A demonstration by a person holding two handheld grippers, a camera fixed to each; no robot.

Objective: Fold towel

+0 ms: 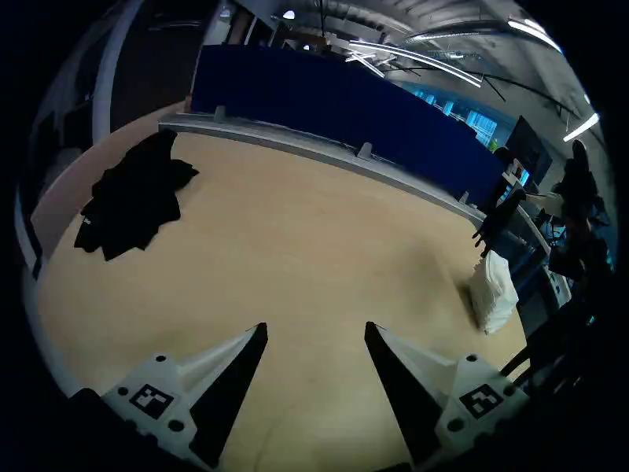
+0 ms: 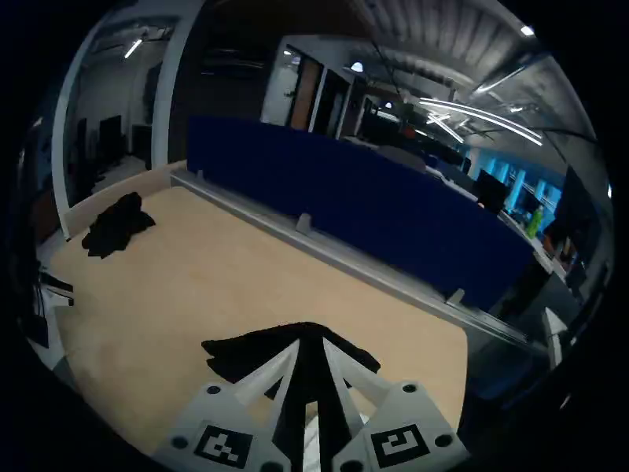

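left claw [image 1: 314, 330] released, its fingers spread above bare table [image 1: 314, 236]. right claw [image 2: 310, 342] clenched on a black towel [image 2: 236, 350], which spreads out at its tips over the table's near side. farther right in the left gripper view, a white stack [image 1: 494, 293]. far left, a black heap [image 1: 134, 197]. behind, a blue screen [image 1: 338, 102].

Black towel [image 2: 236, 350], tan table [image 2: 196, 283], navy partition [image 2: 354, 204] — white right gripper [image 2: 311, 343] bearing black-and-white square markers [image 2: 222, 445]
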